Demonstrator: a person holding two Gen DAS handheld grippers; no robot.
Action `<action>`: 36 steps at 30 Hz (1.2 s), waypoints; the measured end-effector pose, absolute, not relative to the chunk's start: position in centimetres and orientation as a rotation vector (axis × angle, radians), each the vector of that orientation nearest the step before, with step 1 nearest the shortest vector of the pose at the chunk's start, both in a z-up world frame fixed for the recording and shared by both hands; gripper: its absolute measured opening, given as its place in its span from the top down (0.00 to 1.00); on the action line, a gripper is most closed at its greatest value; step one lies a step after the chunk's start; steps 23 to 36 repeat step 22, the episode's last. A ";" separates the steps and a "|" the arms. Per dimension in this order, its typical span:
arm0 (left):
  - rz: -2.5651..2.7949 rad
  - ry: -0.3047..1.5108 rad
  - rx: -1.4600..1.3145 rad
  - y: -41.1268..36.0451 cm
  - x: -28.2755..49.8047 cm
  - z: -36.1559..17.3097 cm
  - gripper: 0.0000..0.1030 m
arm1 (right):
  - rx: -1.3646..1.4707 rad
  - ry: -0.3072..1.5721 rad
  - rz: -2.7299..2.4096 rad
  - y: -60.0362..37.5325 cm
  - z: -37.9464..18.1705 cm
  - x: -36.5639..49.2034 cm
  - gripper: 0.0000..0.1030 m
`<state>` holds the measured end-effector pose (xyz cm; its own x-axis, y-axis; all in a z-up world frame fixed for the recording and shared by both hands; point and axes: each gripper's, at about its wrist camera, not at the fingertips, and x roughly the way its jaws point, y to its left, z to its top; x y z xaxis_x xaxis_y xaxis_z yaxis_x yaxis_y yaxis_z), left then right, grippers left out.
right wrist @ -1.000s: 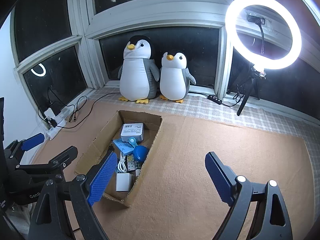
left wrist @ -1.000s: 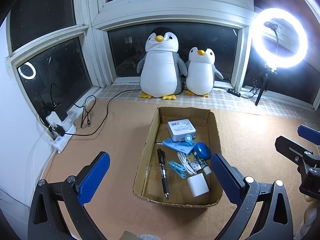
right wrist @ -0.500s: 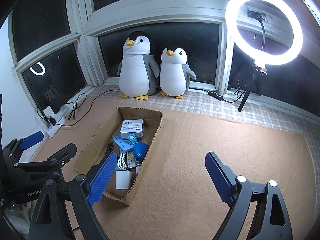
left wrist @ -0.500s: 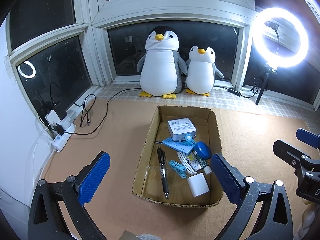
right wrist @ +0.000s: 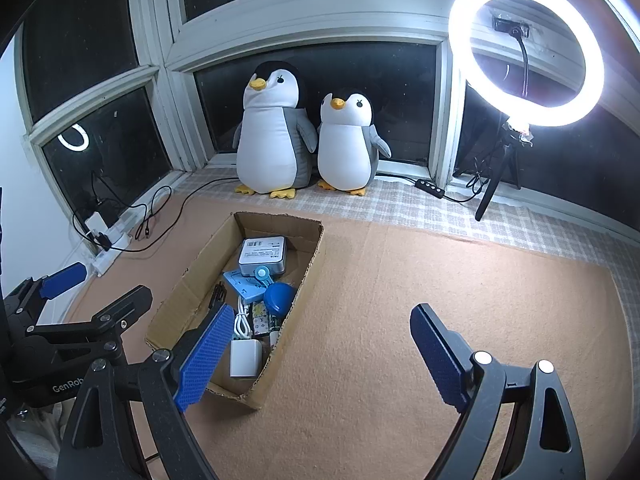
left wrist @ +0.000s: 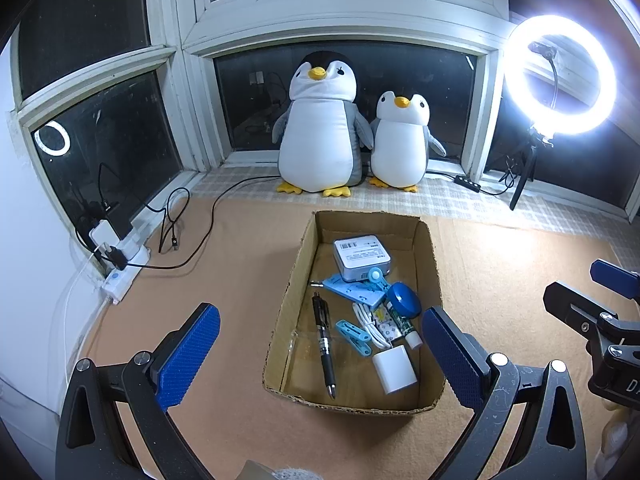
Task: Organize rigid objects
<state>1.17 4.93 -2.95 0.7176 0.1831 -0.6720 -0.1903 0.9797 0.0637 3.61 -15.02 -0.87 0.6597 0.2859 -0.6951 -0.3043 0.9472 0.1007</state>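
Nothing has shifted since a second ago; cardboard box (left wrist: 428, 240) sits just ahead of the left gripper (left wrist: 320, 346), between its wide-open, empty jaws, pen (left wrist: 324, 340) lengthwise toward them; right gripper (right wrist: 324, 354), open and empty, has it off its left jaw; lower items overlap, hard to separate.

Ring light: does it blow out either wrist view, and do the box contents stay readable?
Left wrist view: ring light blooms at the right edge, and its reflection shows in the left window pane; items in the cardboard box stay sharp. Right wrist view: stronger glare top right, fisheye bends the window frame, box contents still legible.
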 end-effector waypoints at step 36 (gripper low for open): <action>0.197 0.745 -0.007 4.6 1.4 -3.0 0.00 | -0.022 0.794 0.326 -15.2 -1.3 3.7 0.15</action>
